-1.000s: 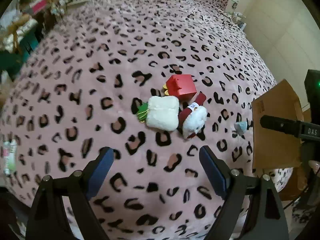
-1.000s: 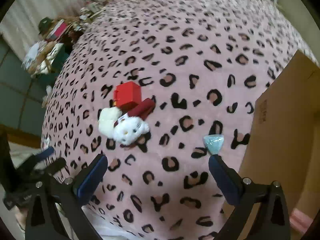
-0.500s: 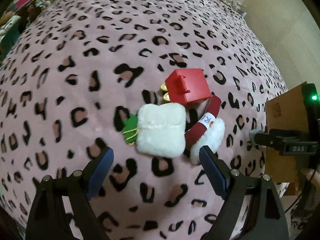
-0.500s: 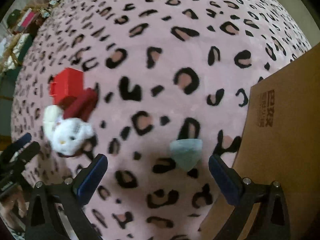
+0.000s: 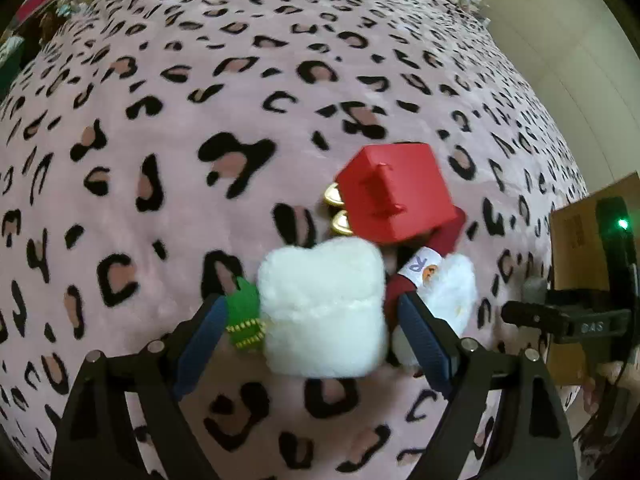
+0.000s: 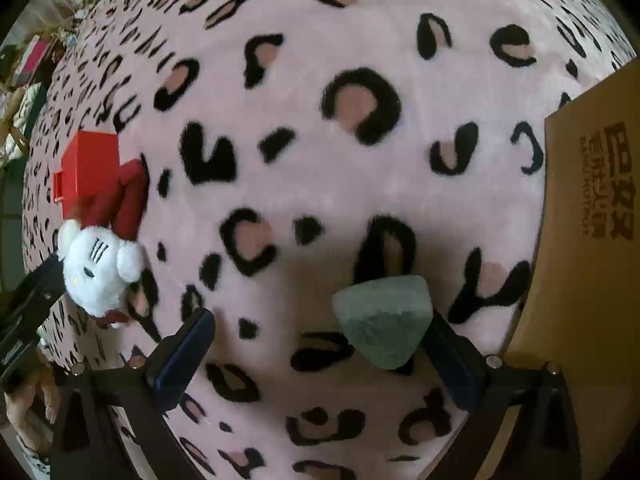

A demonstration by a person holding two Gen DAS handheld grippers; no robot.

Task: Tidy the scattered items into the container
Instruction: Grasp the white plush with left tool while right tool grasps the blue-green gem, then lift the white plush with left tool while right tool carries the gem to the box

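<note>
On the pink leopard-print blanket (image 5: 200,120) lie a white fluffy square pouch (image 5: 322,306) with a green tag (image 5: 243,316), a red box (image 5: 394,194) and a white plush cat with red hat (image 6: 98,268). My left gripper (image 5: 316,332) is open, its fingers on either side of the white pouch. My right gripper (image 6: 320,352) is open; a grey-green wedge-shaped sponge (image 6: 384,316) lies between its fingers, close to the right finger. The cardboard box (image 6: 592,240) stands at the right.
Two gold discs (image 5: 338,210) lie by the red box. The right gripper shows in the left wrist view (image 5: 560,316) beside the cardboard box (image 5: 576,240). Cluttered shelves (image 5: 48,8) stand beyond the bed's far left edge. A cream wall (image 5: 560,60) is on the right.
Both grippers have moved forward and down. The white pouch now sits between the left fingers, and the sponge between the right fingers. Both stay open.
</note>
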